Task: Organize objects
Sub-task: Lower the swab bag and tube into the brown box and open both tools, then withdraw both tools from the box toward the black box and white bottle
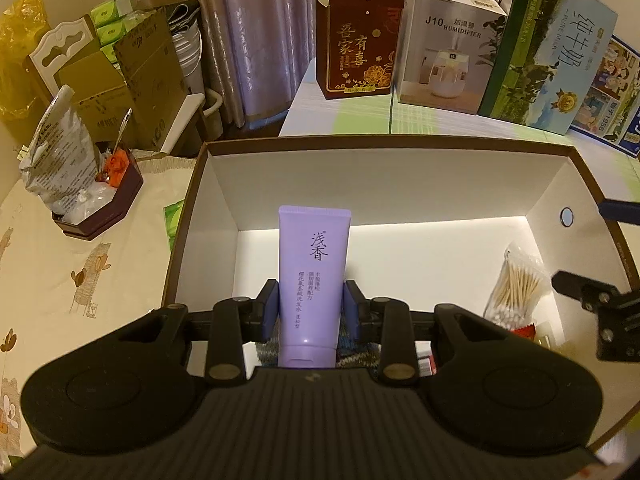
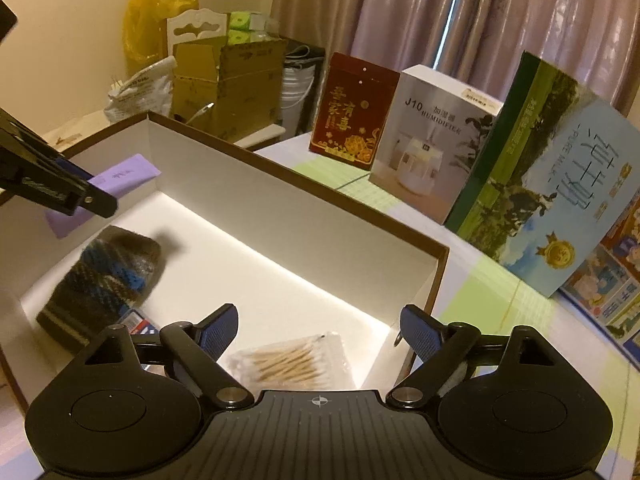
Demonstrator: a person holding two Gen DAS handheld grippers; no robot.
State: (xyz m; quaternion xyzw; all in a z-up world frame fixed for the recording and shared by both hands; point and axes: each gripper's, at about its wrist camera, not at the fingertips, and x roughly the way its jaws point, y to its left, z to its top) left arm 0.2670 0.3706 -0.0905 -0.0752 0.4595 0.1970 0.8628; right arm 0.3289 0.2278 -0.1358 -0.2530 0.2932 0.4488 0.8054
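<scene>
Left gripper (image 1: 311, 308) clamped on one purple tube (image 1: 313, 280), both blue pads pressed to its sides; tube held upright in view, cap end near the camera, crimped end far. It hangs over the open white box (image 1: 384, 184), above the near-left part of the floor, not touching it. Right wrist view shows the same tube (image 2: 124, 178) in the left gripper (image 2: 86, 196) over the box's left end.

Right gripper (image 2: 318, 334) spread wide, nothing between the fingers, hovering over the box's right end. Just below it, one clear pack of cotton swabs (image 2: 296, 362) lies flat on the box floor; in the left view the pack (image 1: 516, 284) sits at the right side.

One knitted striped item (image 2: 108, 280), brown and blue, lies on the box floor left of the swabs, well apart from them. A small red-and-blue packet (image 2: 138, 320) peeks out beside it; cannot tell what it is.

Beyond the box's far wall, on the table: one dark red gift box (image 1: 360, 40), one humidifier box (image 1: 448, 52), one milk carton box (image 1: 552, 52), standing in a row left to right. Far left: one dark tray (image 1: 104, 212) holding a crumpled bag.
</scene>
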